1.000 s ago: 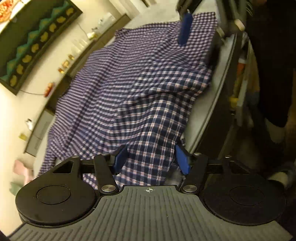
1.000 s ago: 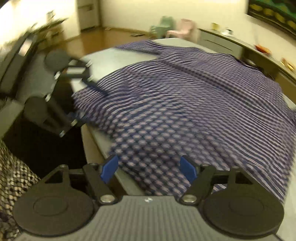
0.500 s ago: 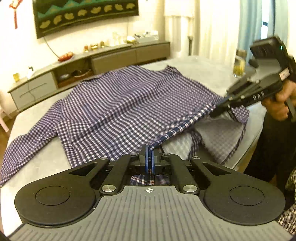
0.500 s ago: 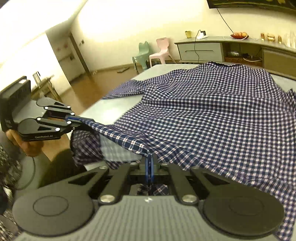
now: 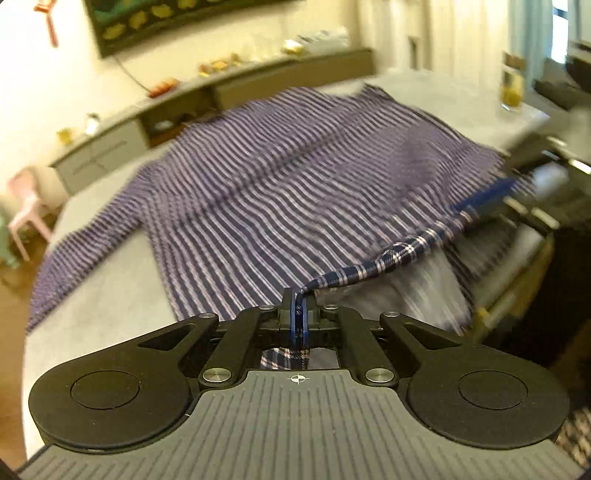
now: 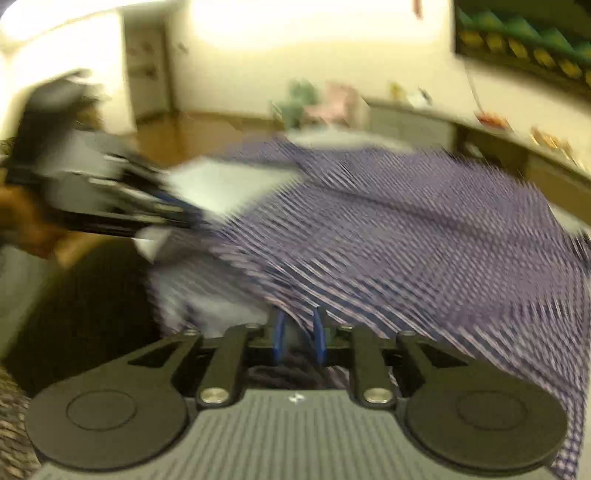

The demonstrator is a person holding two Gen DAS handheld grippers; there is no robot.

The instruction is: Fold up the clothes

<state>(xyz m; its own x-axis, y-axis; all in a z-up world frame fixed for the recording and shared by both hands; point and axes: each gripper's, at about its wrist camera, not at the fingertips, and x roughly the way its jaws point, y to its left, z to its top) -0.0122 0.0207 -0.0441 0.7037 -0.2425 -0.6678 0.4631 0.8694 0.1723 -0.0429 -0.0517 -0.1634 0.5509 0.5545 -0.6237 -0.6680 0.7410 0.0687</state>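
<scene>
A blue and white checked shirt [image 5: 280,192] lies spread on a grey table [image 5: 110,295]. My left gripper [image 5: 297,317] is shut on the shirt's near hem, which runs taut to the right. My right gripper [image 6: 298,338] stands with its blue pads a small gap apart, the hem of the shirt [image 6: 406,240] lying between them; the view is blurred. Each gripper shows in the other's view, the right one [image 5: 491,199] at the hem's far end, the left one [image 6: 122,210] at the left.
A low sideboard [image 5: 221,99] with small items runs along the back wall under a dark picture [image 5: 184,22]. A jar [image 5: 511,86] stands at the table's far right corner. Small pink and green chairs [image 6: 321,99] stand on the floor beyond.
Both views have blurred with fast motion. The right gripper's pads, shut on the hem half a second ago, now stand slightly apart. The left gripper still holds the hem.
</scene>
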